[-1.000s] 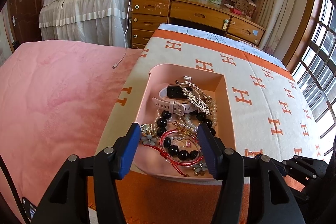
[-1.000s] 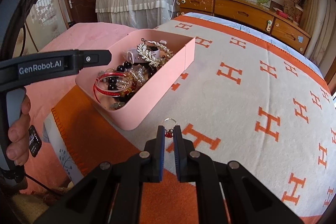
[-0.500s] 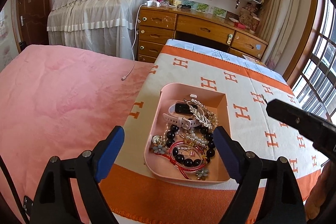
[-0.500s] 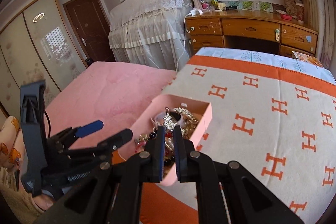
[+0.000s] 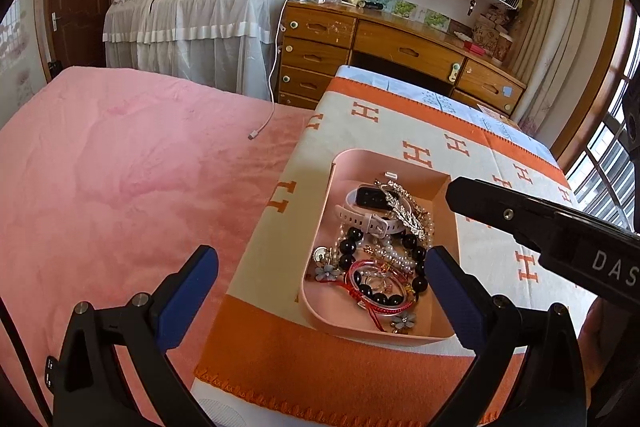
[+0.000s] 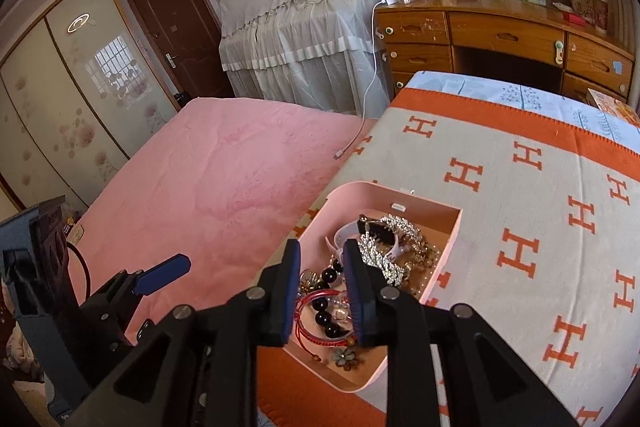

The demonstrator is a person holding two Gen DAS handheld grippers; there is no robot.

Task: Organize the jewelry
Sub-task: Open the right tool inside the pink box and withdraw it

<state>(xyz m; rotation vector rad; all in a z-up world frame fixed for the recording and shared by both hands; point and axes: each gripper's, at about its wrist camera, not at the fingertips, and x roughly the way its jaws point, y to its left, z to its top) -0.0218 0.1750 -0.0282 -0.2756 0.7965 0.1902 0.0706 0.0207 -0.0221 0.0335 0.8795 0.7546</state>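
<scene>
Jaws of the right gripper [image 6: 322, 297] stand apart by a narrow gap and hold nothing; directly beneath them the pink tray [image 6: 450, 247] carries the jewelry heap [image 6: 352, 281]. The left gripper [image 5: 320, 301] has its jaws spread wide, empty, with the tray just ahead between them. Judging by the bare orange H-pattern blanket [image 6: 520, 211], the gathering looks nearly finished; any sorting inside the tray remains. Only the left view shows the red bangles [image 5: 376, 285] and white-strapped smartwatch [image 5: 370, 205] unobstructed; only the right view shows the wardrobe doors [image 6: 68, 87].

Left claw [image 5: 320, 291] spread above, seemingly clear of, jewelry tray [image 5: 320, 307]
</scene>
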